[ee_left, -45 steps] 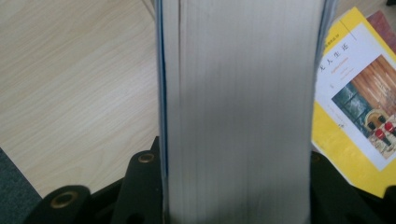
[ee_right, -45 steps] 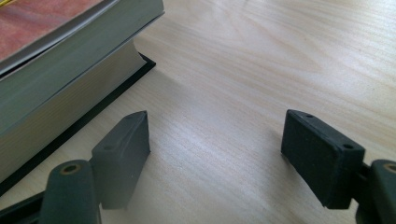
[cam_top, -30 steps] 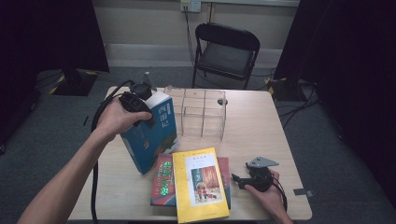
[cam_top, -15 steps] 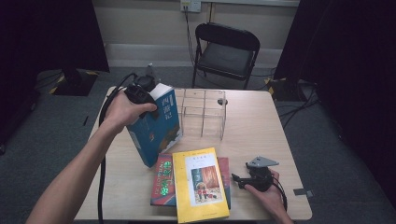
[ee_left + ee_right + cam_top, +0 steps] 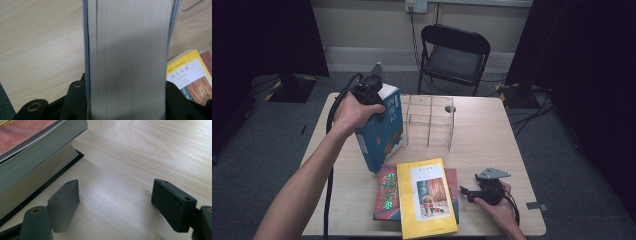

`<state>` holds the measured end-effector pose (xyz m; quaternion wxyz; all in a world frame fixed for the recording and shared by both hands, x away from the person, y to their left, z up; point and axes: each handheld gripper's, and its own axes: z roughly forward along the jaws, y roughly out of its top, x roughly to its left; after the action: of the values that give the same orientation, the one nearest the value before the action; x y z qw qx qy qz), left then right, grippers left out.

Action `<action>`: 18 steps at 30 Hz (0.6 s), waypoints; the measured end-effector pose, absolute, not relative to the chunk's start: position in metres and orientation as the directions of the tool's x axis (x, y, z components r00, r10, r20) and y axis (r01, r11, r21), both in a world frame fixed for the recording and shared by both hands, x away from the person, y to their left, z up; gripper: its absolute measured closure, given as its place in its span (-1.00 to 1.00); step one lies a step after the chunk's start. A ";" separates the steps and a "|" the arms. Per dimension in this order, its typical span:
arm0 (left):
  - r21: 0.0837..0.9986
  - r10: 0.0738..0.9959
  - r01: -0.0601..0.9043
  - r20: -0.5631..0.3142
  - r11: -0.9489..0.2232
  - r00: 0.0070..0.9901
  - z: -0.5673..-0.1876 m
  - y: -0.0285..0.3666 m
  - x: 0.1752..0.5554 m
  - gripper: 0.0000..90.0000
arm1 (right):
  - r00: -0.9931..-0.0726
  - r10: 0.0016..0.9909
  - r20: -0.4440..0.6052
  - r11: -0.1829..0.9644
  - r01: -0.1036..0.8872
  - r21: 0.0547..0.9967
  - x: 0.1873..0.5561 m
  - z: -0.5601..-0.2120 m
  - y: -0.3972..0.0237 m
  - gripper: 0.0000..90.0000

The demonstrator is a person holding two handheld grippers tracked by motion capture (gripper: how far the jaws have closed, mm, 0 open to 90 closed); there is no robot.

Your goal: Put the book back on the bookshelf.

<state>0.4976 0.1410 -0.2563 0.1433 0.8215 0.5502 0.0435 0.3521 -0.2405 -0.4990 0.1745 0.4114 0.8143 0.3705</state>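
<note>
Left tongs [image 5: 371,95] clamp the top of the blue book [image 5: 382,131], held upright on the counter [image 5: 492,135] beside the wire rack [image 5: 430,120]; right tongs [image 5: 115,202] rest spread apart beside the stacked books [image 5: 427,197]

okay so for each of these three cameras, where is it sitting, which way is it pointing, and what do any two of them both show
High view: above the person's side, facing forward and down on the table; both forearms and the left gripper show.
Left gripper view: rides that gripper, facing the blue book clamped between its fingers.
Right gripper view: low on the right gripper, facing the book stack; fingers apart.
Shared: high and left gripper views show the yellow book.
</note>
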 end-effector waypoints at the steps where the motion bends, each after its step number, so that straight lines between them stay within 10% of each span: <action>1: 0.288 0.921 0.895 -0.091 -0.340 0.379 -0.257 0.140 0.499 0.36 | -0.601 0.799 0.019 0.388 0.540 0.747 0.352 -0.499 -0.240 -0.51; 18: 0.275 0.941 0.915 -0.077 -0.297 0.329 -0.260 0.116 0.542 0.36 | -0.603 0.798 0.025 0.386 0.541 0.747 0.352 -0.499 -0.241 -0.51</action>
<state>0.5425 0.1158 -0.2604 0.1353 0.8038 0.5772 0.0494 0.3523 -0.2409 -0.4990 0.1723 0.4111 0.8144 0.3717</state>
